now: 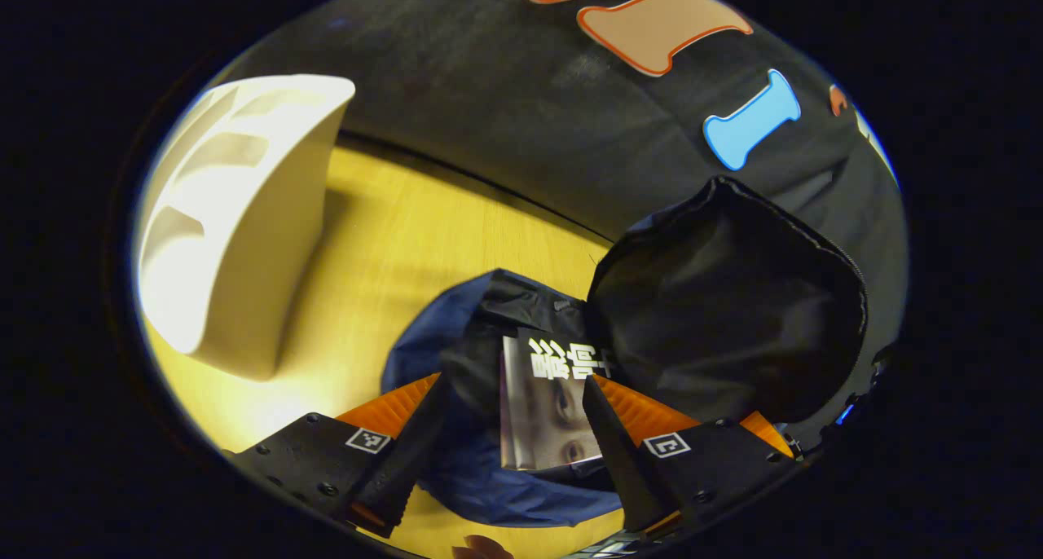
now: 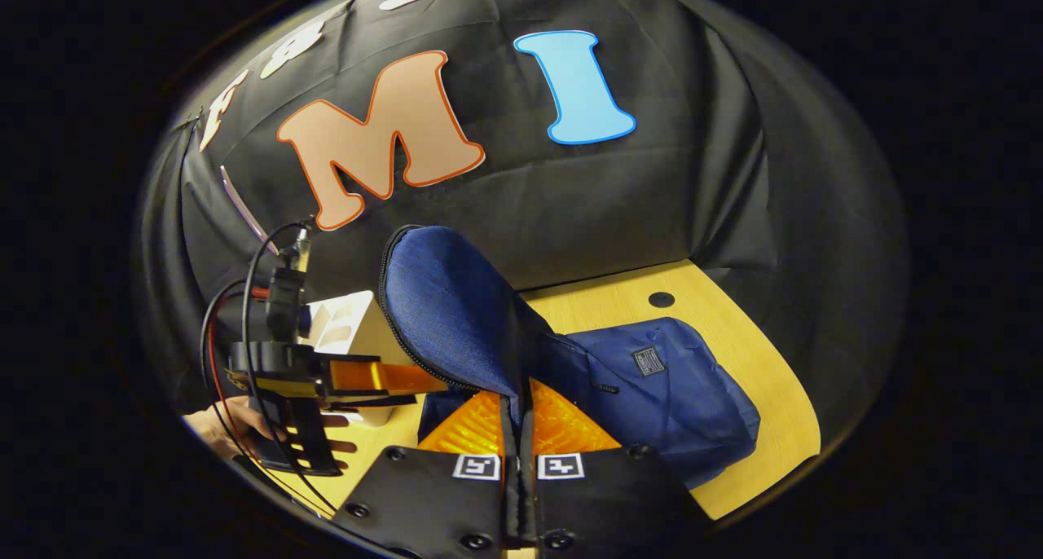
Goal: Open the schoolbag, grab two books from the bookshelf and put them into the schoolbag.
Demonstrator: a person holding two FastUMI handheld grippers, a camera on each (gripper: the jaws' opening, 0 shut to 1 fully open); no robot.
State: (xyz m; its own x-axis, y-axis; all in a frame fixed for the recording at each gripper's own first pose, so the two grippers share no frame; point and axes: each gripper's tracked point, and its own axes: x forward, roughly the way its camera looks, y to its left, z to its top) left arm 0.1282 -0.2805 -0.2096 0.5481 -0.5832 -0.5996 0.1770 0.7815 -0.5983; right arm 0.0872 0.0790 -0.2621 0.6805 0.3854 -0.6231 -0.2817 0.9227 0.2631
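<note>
**Book over open schoolbag**

Left gripper spread wide, book between but untouched, upright in the schoolbag mouth just ahead. Right gripper clamped on flap, holding it up. Bookshelf beyond the schoolbag.

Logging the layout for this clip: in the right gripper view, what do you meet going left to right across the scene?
Hand holding the left gripper → white bookshelf → raised schoolbag flap, pinched by the right gripper → schoolbag body → bare table edge.
</note>
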